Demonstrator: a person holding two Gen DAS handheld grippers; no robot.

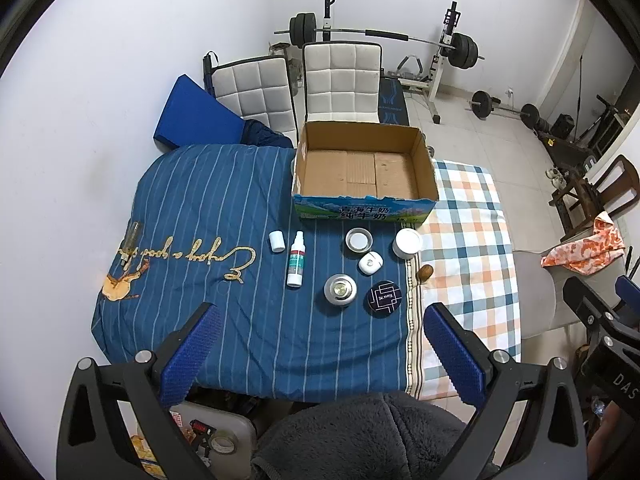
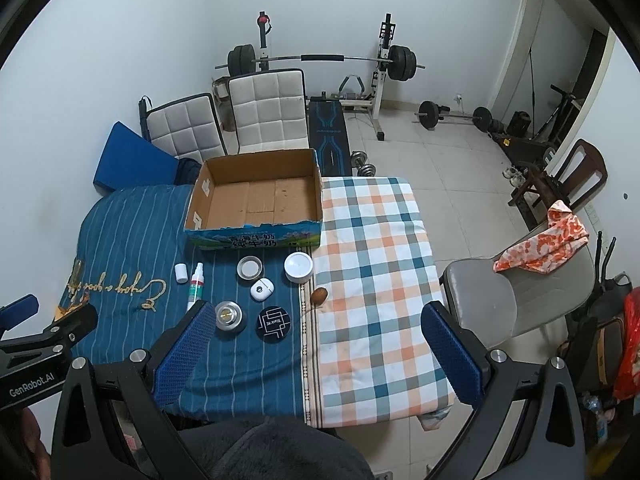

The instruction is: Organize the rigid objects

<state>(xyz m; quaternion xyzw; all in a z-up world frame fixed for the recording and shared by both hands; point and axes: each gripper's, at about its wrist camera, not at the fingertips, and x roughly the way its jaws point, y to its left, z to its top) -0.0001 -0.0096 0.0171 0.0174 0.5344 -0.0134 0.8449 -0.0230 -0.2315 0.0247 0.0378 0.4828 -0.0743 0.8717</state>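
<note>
An open cardboard box [image 1: 362,168] [image 2: 256,200] stands empty at the far side of the cloth-covered table. In front of it lie a small white cap [image 1: 276,241], a white spray bottle [image 1: 295,259] [image 2: 195,285], a round tin lid [image 1: 358,239] [image 2: 249,268], a white jar [image 1: 407,243] [image 2: 298,267], a white earbud case [image 1: 369,263] [image 2: 262,290], a silver round tin [image 1: 340,289] [image 2: 229,316], a dark patterned compact [image 1: 384,297] [image 2: 274,323] and a brown wooden egg [image 1: 425,272] [image 2: 319,295]. My left gripper [image 1: 320,336] and right gripper [image 2: 318,336] hover open above the near table edge, holding nothing.
Two white padded chairs [image 1: 340,80] and a blue cushion [image 1: 192,114] stand behind the table. A barbell rack [image 1: 440,52] and weights fill the back. A grey chair [image 2: 500,300] with an orange cloth sits at the right. A dark fleece sleeve [image 1: 360,436] is below.
</note>
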